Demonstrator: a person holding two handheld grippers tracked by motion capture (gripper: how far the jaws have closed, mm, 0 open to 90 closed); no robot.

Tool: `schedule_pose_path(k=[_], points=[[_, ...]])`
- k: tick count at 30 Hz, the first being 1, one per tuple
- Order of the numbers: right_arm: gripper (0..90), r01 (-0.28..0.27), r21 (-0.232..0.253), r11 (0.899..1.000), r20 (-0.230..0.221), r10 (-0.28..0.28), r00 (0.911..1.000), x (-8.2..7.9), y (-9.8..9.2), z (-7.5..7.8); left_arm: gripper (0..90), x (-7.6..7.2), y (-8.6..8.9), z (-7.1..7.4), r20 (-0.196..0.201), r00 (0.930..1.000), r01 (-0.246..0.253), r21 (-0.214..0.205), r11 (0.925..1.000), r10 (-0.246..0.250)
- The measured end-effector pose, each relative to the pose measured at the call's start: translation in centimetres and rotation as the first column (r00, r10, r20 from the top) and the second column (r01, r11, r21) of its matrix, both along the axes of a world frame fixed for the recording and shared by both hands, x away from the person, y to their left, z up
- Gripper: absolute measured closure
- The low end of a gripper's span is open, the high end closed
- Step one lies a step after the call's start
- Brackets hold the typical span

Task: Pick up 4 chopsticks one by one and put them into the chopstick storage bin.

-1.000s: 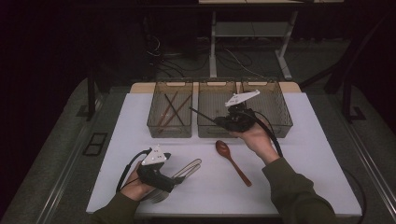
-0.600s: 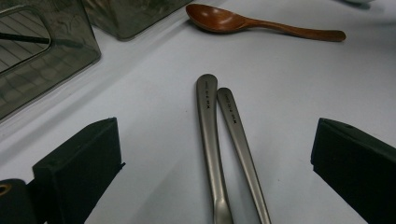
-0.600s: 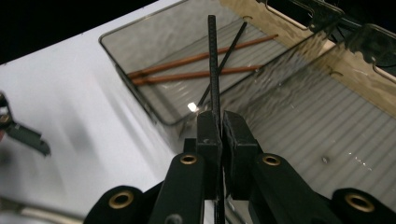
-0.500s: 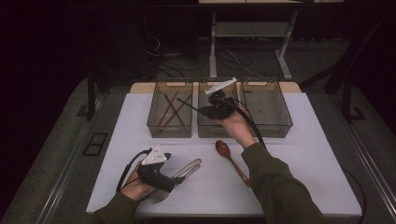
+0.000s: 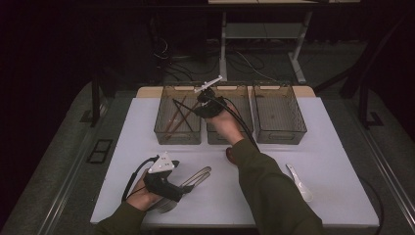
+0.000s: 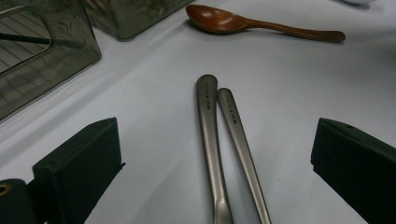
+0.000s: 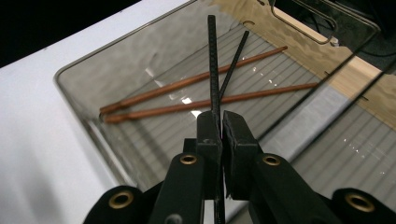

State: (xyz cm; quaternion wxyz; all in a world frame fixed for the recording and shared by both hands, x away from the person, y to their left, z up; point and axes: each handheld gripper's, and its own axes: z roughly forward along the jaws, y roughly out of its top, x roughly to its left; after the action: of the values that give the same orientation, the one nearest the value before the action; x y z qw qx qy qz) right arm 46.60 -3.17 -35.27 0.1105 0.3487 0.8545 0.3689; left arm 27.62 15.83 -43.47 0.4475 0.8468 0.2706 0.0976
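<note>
My right gripper (image 5: pixel 196 108) (image 7: pixel 219 125) is shut on a black chopstick (image 5: pixel 183 107) (image 7: pixel 213 60) and holds it over the left clear bin (image 5: pixel 161 128) (image 7: pixel 81 100). Inside that bin lie two brown chopsticks (image 7: pixel 187 95) and a second black chopstick (image 7: pixel 235 58). My left gripper (image 5: pixel 180 192) (image 6: pixel 217 126) rests at the table's near left. It is open, with the handles of two metal utensils (image 5: pixel 196 176) (image 6: pixel 210 126) lying between its jaws, untouched by the pads.
A middle bin (image 5: pixel 222 137) and a right bin (image 5: pixel 280 134) stand beside the left one at the back. A wooden spoon (image 5: pixel 229 154) (image 6: pixel 243 22) lies mid-table, mostly under my right forearm. A white spoon (image 5: pixel 299 181) lies at the near right.
My right gripper has carried the black chopstick leftward, from above the middle bin to above the left bin. The forearm now covers most of the wooden spoon. The left hand has stayed put.
</note>
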Motion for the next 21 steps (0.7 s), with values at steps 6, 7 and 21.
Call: schedule_pose_path(k=[6,7,21], points=[[85.7,0.019,-0.026,0.999,-0.025,-0.02,0.9995,1.6,2.2,-0.8,0.7,0.0,-0.1,0.0,0.001,1.0,0.009,0.003,1.0,-0.009],[85.7,0.019,-0.029,0.999,-0.024,-0.019,0.9995,1.9,2.5,-1.0,0.7,0.0,0.0,0.0,0.003,0.9999,0.01,0.003,0.9999,-0.01],[84.7,0.038,-0.061,0.997,-0.033,-0.04,0.9987,3.7,5.6,-1.8,0.7,0.0,-0.1,0.0,-0.001,1.0,0.009,-0.018,0.9998,-0.009]])
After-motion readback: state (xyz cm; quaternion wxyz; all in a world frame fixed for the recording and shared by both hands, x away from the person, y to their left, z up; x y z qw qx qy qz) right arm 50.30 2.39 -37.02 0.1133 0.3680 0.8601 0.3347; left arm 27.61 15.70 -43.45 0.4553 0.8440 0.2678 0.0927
